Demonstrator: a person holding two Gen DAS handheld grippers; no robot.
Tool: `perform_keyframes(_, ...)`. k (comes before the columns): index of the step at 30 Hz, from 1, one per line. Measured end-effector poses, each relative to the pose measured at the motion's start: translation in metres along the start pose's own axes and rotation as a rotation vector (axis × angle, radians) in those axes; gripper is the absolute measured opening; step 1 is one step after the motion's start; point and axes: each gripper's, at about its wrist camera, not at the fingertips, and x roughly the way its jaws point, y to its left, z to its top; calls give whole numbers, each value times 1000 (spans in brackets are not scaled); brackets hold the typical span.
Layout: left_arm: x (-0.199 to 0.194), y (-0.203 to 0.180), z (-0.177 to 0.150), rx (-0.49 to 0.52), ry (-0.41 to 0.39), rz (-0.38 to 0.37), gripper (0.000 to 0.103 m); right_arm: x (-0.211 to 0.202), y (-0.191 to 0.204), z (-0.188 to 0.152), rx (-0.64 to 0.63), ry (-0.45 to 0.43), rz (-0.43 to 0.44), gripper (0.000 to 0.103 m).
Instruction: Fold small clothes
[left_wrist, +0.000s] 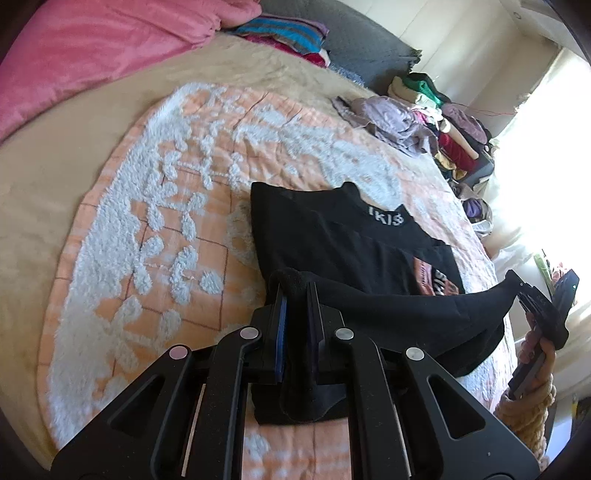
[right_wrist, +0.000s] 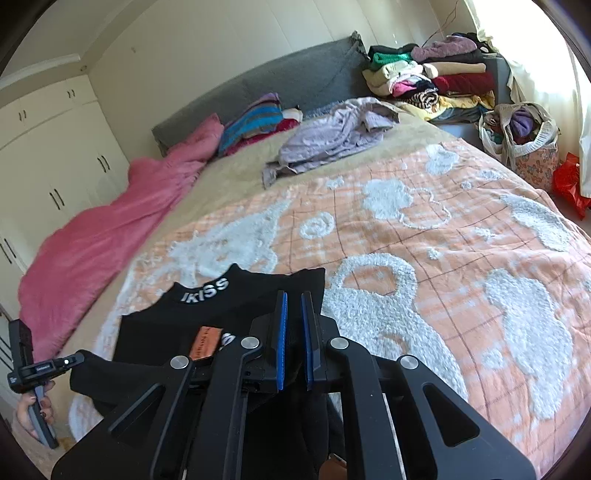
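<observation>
Room: a bedroom with white wardrobes (right_wrist: 55, 155) along one wall and bright window light at the far side.
Surface: a bed under an orange-and-white tufted blanket (left_wrist: 155, 229), with a grey headboard (right_wrist: 288, 85) behind.
Background: a pink duvet (left_wrist: 85, 62) bunched along one edge, a crumpled lilac garment (right_wrist: 332, 136), a pile of mixed clothes (right_wrist: 428, 85) and a full cloth bag (right_wrist: 521, 136).
Task item: a black top (left_wrist: 332, 236) lies on the blanket, collar lettered in white, its lower hem lifted off the bed and stretched between the two tools.
Left gripper (left_wrist: 295, 291): fingers pressed together on one black hem corner, cloth bunched over the tips.
Right gripper (right_wrist: 293, 306): blue-padded fingers narrowly apart with dark cloth between them; the left wrist view shows them pinching the other hem corner.
Hands: the right hand (left_wrist: 535, 350) and the left hand (right_wrist: 37, 410) each wrap a handle.
</observation>
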Motion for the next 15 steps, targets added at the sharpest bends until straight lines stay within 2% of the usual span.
perform_keyframes(4,13,8,4,-25,11,-4,4,24,-3,4,8,29,-21,7)
perform_keyframes(6,16,10,5,-29,9,6,8,36,-6,4,16,45,-35,9)
perform_keyframes(8,14,10,4,-28,-1,12,10,41,-8,4,21,58,-44,15)
perform_keyframes(9,11,11,4,-30,-6,3,10,42,-10,3,25,57,-52,22)
perform_keyframes(11,4,12,3,-27,-21,-1,13,38,-11,2,27,53,-45,25)
perform_keyframes(13,-5,13,0,-16,-38,7,14,26,-11,-1,20,33,-41,38)
perform_keyframes(15,-16,14,-5,6,-59,18,14,15,-10,-4,1,15,-44,39)
